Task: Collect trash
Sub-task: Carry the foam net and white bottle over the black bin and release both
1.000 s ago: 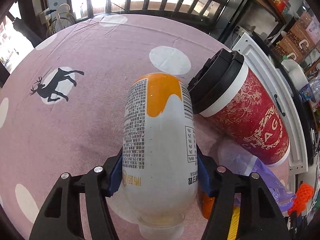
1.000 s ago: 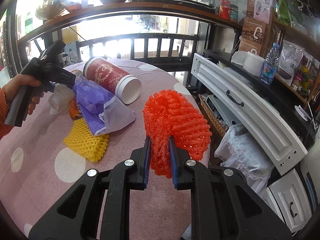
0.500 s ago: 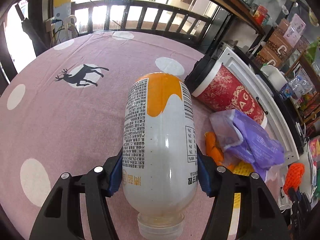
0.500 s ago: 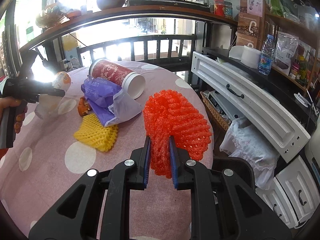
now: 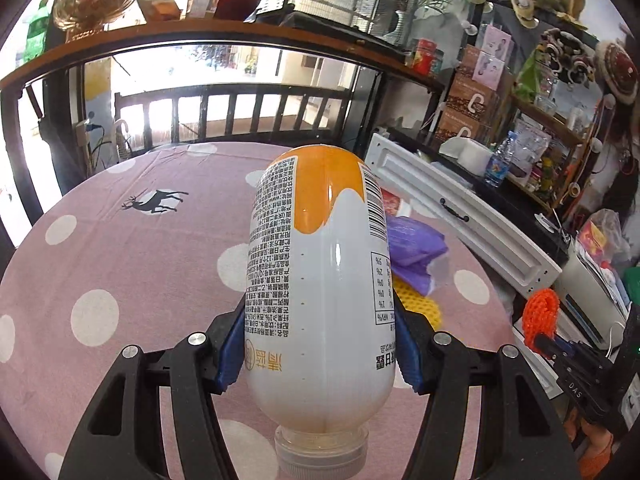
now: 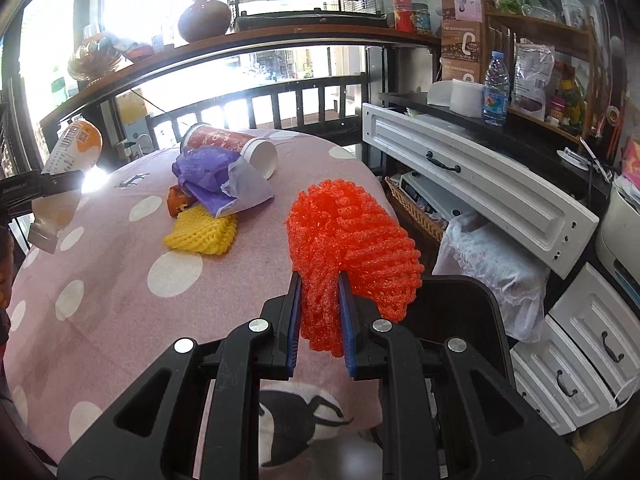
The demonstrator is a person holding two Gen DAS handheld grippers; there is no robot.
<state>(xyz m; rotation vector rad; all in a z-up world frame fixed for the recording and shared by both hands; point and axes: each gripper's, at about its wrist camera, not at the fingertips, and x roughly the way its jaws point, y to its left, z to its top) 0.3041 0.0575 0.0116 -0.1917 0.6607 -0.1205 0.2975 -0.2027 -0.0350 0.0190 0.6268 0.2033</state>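
Nearest in the right wrist view, the right gripper has its blue pads pressed into an orange foam net, squeezing the lower folds while the rest bulges above the fingers; it hangs over the table's right edge, above what looks like a dark bin, though whether that is a bin I cannot tell for sure. The left gripper is clamped across the belly of a white-and-orange bottle, cap toward the camera, base pointing away, lifted clear of the pink dotted tablecloth.

Taking the yellow foam net as the marker on the table: it lies flat on the cloth, not yet collected. Touching its far edge is a small orange scrap, partly hidden, and a crumpled purple bag that overlaps it. Just beyond the bag, a red paper cup lies on its side with its white base toward the right. The held bottle is up and to the left of the yellow net, well apart from it.

By my reckoning the job is under half done: two pieces are in hand but neither is dropped anywhere, and four remain on the table
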